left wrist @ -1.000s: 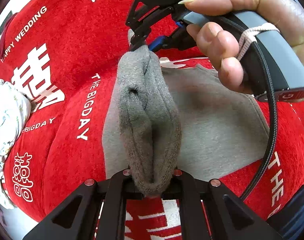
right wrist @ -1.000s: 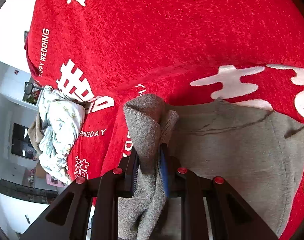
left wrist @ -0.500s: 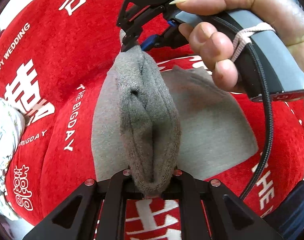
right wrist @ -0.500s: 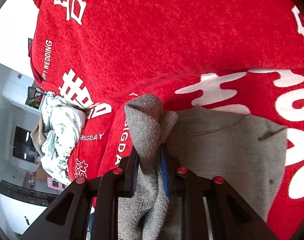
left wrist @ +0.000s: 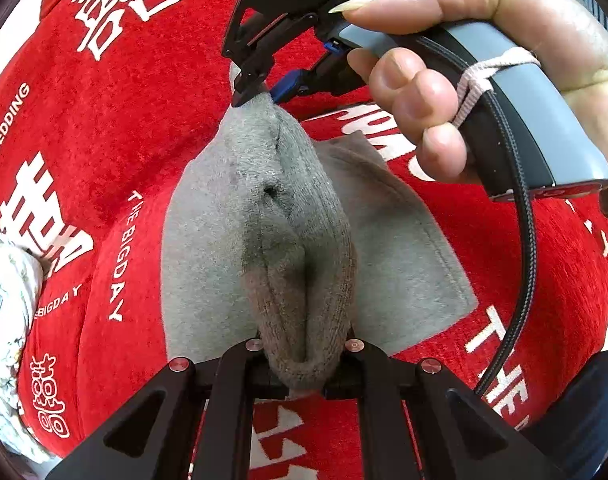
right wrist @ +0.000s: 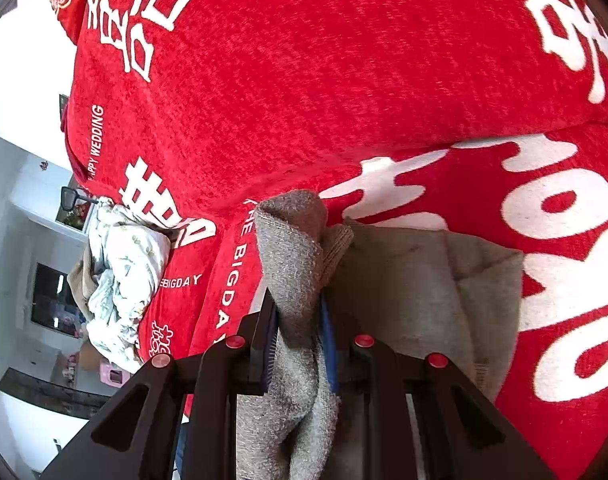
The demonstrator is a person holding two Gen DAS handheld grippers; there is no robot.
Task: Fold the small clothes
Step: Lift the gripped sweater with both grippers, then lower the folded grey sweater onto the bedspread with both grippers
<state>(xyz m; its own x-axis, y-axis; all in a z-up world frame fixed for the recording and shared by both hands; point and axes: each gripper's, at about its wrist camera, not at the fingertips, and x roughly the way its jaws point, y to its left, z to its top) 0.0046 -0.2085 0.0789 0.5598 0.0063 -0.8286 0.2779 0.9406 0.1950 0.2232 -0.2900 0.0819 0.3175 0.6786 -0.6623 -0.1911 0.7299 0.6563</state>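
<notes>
grey knit garment is hanging bunched over the red wedding blanket; i'm pinching its ribbed edge in both the left gripper and, at twelve o'clock, the right gripper. uneven pulling is risking a crooked, lumpy fold.

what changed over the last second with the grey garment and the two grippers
Both grippers carried the lifted edge of the grey garment across the part still lying on the red blanket, covering more of it. Left gripper and right gripper stayed clamped on it.
</notes>
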